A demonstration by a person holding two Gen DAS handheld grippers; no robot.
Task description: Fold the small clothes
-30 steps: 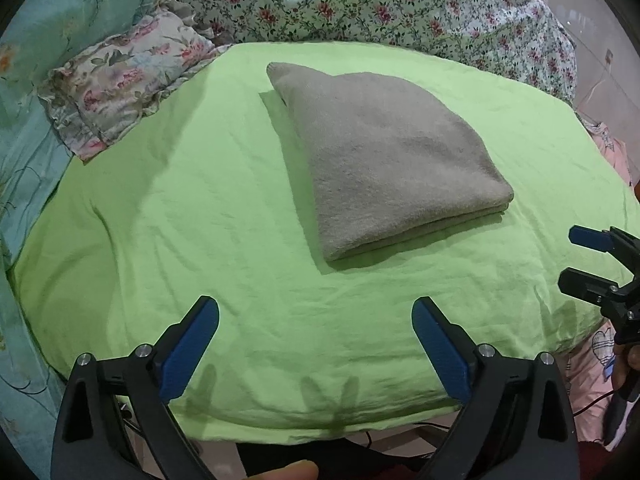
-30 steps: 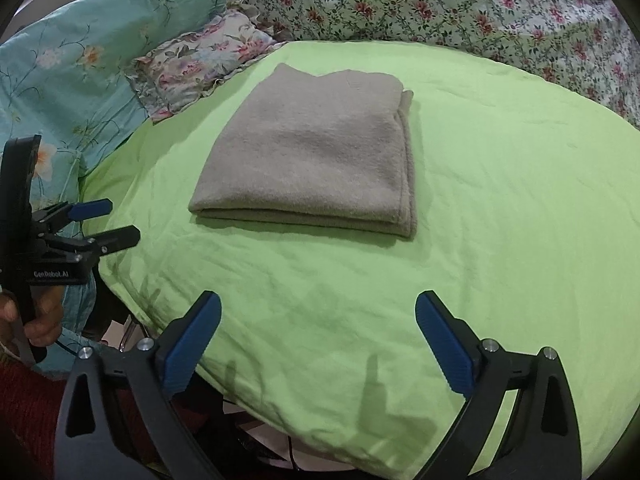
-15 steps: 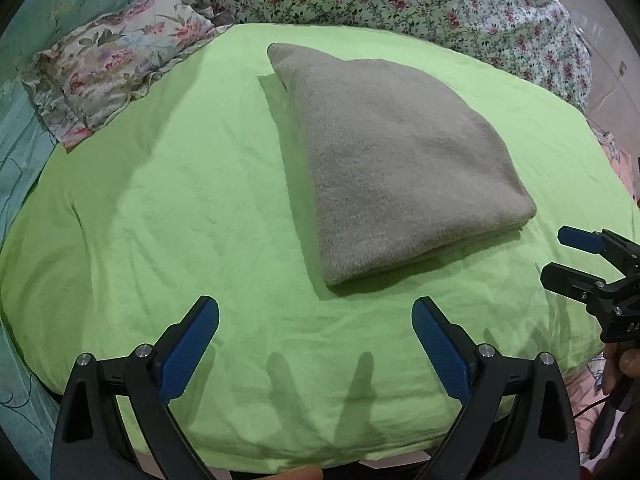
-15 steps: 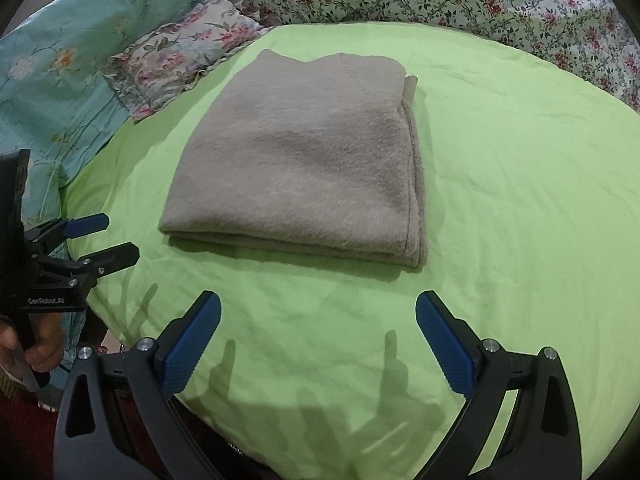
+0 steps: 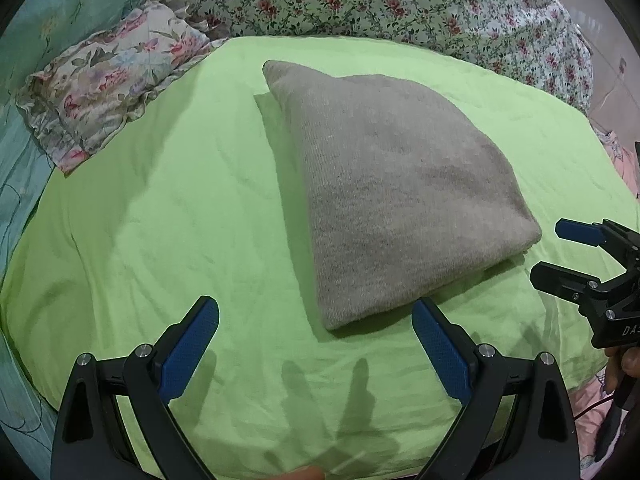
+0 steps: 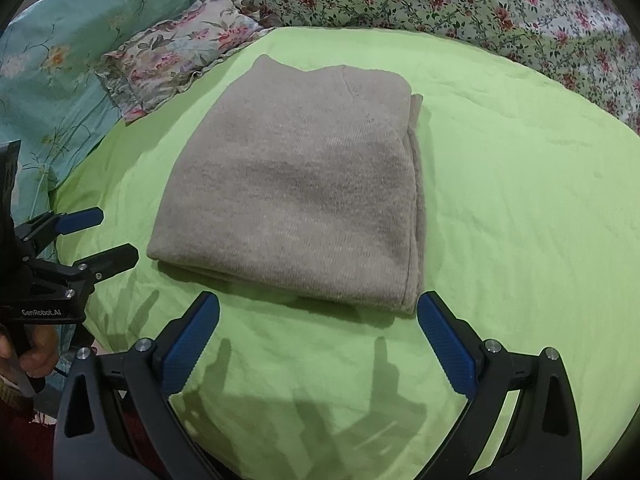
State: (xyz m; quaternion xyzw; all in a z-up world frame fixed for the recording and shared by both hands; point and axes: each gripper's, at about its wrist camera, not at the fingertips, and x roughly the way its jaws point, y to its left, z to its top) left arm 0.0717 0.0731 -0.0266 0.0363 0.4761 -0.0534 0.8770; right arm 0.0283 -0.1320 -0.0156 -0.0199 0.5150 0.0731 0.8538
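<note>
Fuzzy grey knit garment (image 5: 400, 192) folded square on crinkled green sheet (image 5: 160, 220) — both tongs (image 5: 316, 344) (image 6: 318, 340) spread, empty.

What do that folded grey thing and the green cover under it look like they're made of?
The folded grey garment looks like a soft knit, maybe wool or fleece: matte, fuzzy, with fine ribbed lines. The green sheet looks like thin woven cotton or a blend: smooth, matte, finely creased. Neither fibre can be told for certain.

Left gripper (image 5: 315, 320): brought closer to the folded grey garment (image 5: 400, 196), whose near corner now lies between its spread fingers.
Right gripper (image 6: 318, 312): advanced likewise; the garment's near edge is now just ahead of the fingers.
</note>
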